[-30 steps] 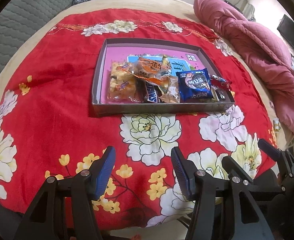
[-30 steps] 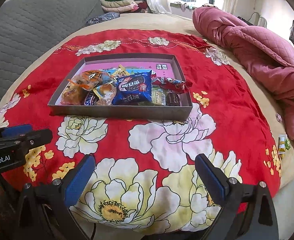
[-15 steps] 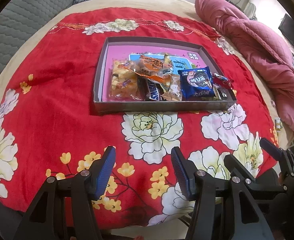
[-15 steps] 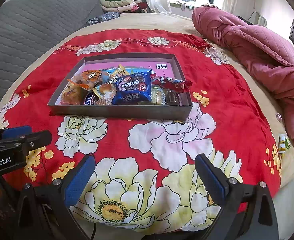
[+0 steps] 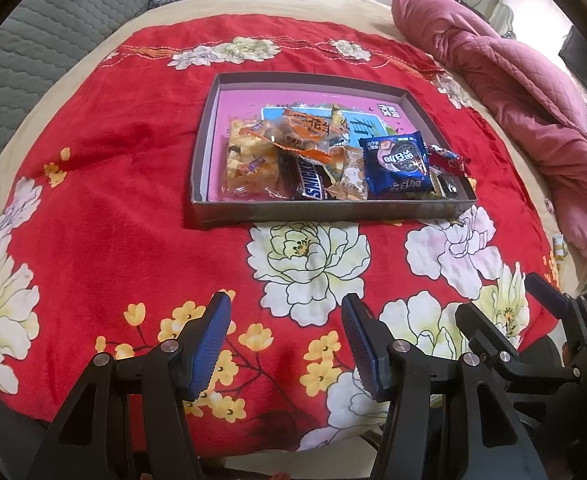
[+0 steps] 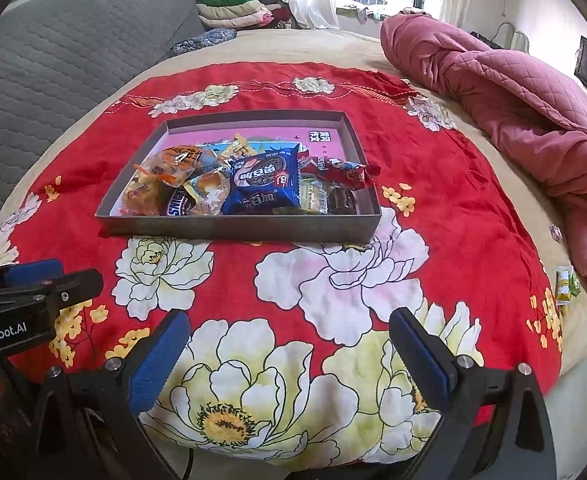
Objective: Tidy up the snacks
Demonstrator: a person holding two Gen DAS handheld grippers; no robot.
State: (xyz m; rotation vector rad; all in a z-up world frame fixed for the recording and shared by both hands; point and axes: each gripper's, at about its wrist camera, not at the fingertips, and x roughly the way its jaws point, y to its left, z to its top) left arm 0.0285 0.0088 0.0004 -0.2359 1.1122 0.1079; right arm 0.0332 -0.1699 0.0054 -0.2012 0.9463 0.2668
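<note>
A shallow grey box (image 5: 325,212) with a pink floor sits on the red flowered cloth (image 5: 113,200); it also shows in the right wrist view (image 6: 237,228). Inside lie several snacks: a blue cookie pack (image 5: 397,166) (image 6: 263,184), a Snickers bar (image 5: 311,180), a yellow cracker pack (image 5: 249,160), an orange pack (image 5: 303,132) and a red candy (image 6: 345,170). My left gripper (image 5: 285,332) is open and empty, near the cloth's front edge. My right gripper (image 6: 289,356) is open wider and empty, to the right of the left one.
A rolled pink quilt (image 6: 513,96) lies along the right of the bed. A grey quilted headboard (image 6: 53,68) stands at the left. Folded clothes (image 6: 233,8) are stacked at the back. A small green-yellow pack (image 6: 565,284) lies at the bed's right edge.
The left wrist view has drifted slightly, so the box sits a little lower and closer. The right gripper has barely moved. Both stay open.
</note>
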